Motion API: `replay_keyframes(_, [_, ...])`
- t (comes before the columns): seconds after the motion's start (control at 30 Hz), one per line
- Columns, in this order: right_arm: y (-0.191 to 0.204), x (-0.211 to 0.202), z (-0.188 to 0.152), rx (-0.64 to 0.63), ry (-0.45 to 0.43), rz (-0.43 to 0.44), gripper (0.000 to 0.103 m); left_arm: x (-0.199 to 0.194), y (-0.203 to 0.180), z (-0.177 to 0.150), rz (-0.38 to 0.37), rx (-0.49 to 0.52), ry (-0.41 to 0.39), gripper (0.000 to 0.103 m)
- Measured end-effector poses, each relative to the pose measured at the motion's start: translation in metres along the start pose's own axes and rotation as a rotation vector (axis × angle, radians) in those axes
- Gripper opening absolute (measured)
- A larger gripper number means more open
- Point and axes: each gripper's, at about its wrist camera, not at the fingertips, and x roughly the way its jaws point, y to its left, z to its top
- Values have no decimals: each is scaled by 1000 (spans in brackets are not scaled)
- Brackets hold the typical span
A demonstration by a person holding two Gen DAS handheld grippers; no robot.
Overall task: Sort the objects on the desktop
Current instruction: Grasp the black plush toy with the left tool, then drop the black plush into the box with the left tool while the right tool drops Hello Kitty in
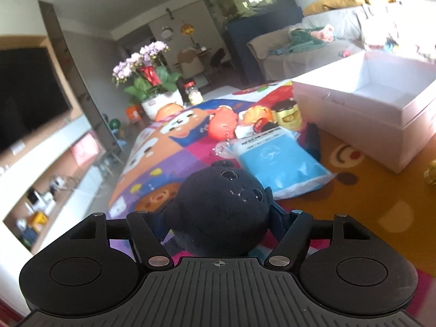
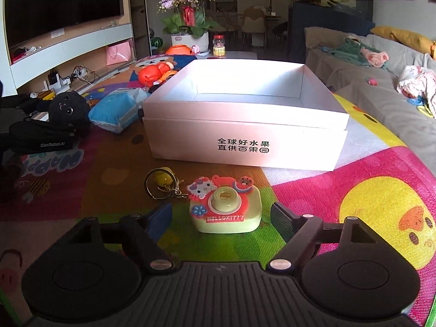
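Observation:
A black plush toy [image 1: 220,209] with shiny eyes fills the space between the fingers of my left gripper [image 1: 220,219], which is shut on it; the plush hides the fingertips. The right wrist view shows the same plush [image 2: 68,107] at the far left, just over the colourful mat. My right gripper [image 2: 222,218] stands open low over the mat. A pale green and red toy camera [image 2: 226,209] sits between its fingers [image 2: 160,218] with a gap on each side. The open white box [image 2: 245,141] stands just behind the camera and holds nothing that I can see.
A yellow keychain [image 2: 163,182] lies left of the camera. A blue tissue pack [image 1: 275,163], an orange toy [image 1: 222,125] and a yellow-green figure [image 1: 287,115] lie beyond the plush, left of the white box [image 1: 354,103]. A flower pot [image 1: 160,100] stands at the far end; a sofa [image 2: 381,87] runs along the right.

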Motion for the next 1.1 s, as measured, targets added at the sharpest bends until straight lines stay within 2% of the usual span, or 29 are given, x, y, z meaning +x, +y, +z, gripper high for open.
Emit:
replay_keyframes(0.07, [1,0,0,-3,-2,-10,75,-14,-1,-2,-28,-20,-3,73])
replay_keyframes(0.13, [0,-2,-1,-3,-10,-20,60,-32,-4,-5,-70,-32,-8,73])
replay_keyframes(0.17, [0,-3,-1,-3,-13,-25,55,-41,-7,-7,-98,-40,-9,73])
replay_keyframes(0.3, [0,-11,0,-19,-8,-11,55,-74,-13,-6,-242,-81,6,73])
replay_keyframes(0.4, [-4,-33,5,-60,-21,17,55,-90,-16,7,-343,-98,-11,72])
replay_keyframes(0.5, [-16,-73,19,-85,-95,10,55,-102,-16,36,-418,-114,-95,72])
replay_keyframes(0.6, [-33,-114,39,-77,-228,-69,55,-101,-24,73,-476,-109,-196,72])
replay_keyframes(0.7, [-44,-135,55,-71,-328,-148,55,-84,-46,106,-460,-80,-296,72])
replay_keyframes(0.77, [-50,-138,64,-66,-363,-180,55,-66,-61,129,-454,-93,-348,73])
replay_keyframes(0.8, [-52,-137,68,-68,-373,-192,55,-58,-68,137,-449,-105,-370,77])
replay_keyframes(0.87, [-54,-130,74,-77,-384,-219,55,-42,-83,148,-437,-99,-387,91])
replay_keyframes(0.9, [-56,-126,77,-76,-383,-231,55,-37,-89,148,-443,-94,-370,95])
replay_keyframes(1.0, [-61,-113,83,-67,-369,-238,55,-35,-93,126,-516,-72,-326,98])
replay_keyframes(1.1, [-64,-97,89,-52,-354,-233,55,-40,-91,89,-501,-24,-280,100])
